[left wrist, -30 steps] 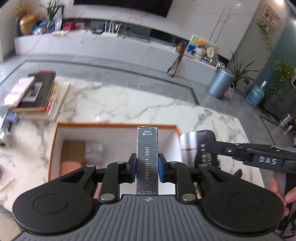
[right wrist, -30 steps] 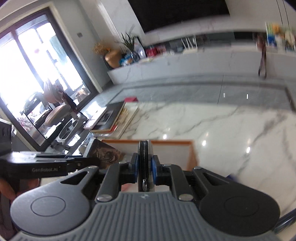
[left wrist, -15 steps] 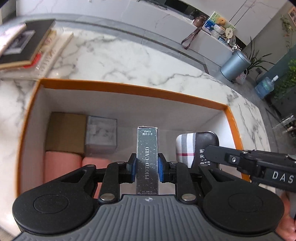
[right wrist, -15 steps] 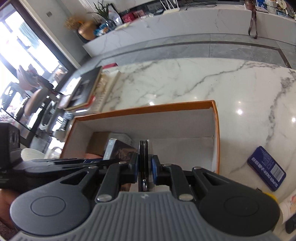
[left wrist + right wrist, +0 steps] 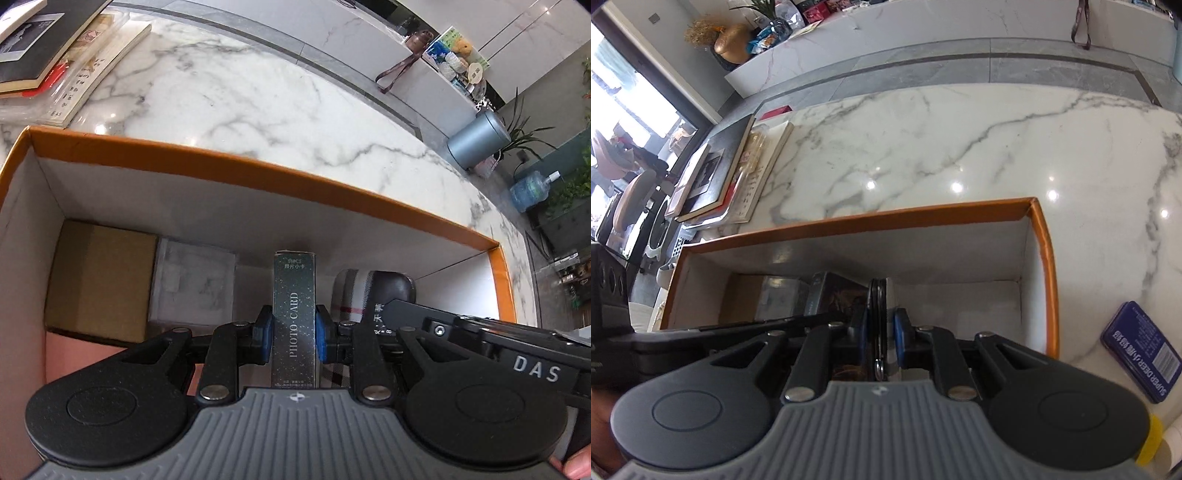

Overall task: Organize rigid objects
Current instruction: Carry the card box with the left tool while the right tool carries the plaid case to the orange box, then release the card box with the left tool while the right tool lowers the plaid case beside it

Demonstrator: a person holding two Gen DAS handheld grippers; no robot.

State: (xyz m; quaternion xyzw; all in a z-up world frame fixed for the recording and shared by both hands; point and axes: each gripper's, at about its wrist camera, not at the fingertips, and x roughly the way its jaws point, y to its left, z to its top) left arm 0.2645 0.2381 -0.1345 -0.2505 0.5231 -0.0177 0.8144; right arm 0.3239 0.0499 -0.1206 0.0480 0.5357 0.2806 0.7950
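Observation:
My left gripper (image 5: 294, 336) is shut on a dark speckled photo-card box (image 5: 294, 306), held upright inside the orange-rimmed box (image 5: 258, 173). My right gripper (image 5: 881, 338) is shut on a flat plaid-and-dark case (image 5: 882, 314), seen edge-on, low inside the same orange-rimmed box (image 5: 1047, 258). The case (image 5: 364, 291) shows right of the card box in the left wrist view, with the right gripper's finger (image 5: 413, 312) across it. The card box (image 5: 842, 295) shows left of the case in the right wrist view.
Inside the box at left lie a brown carton (image 5: 99, 280), a marbled grey box (image 5: 194, 284) and pink items (image 5: 77, 354). A stack of books (image 5: 727, 170) lies on the marble table beyond. A blue tin (image 5: 1141, 350) lies right of the box.
Both grippers have come down from above the box into it, each still holding its object. The box walls now fill more of both views.

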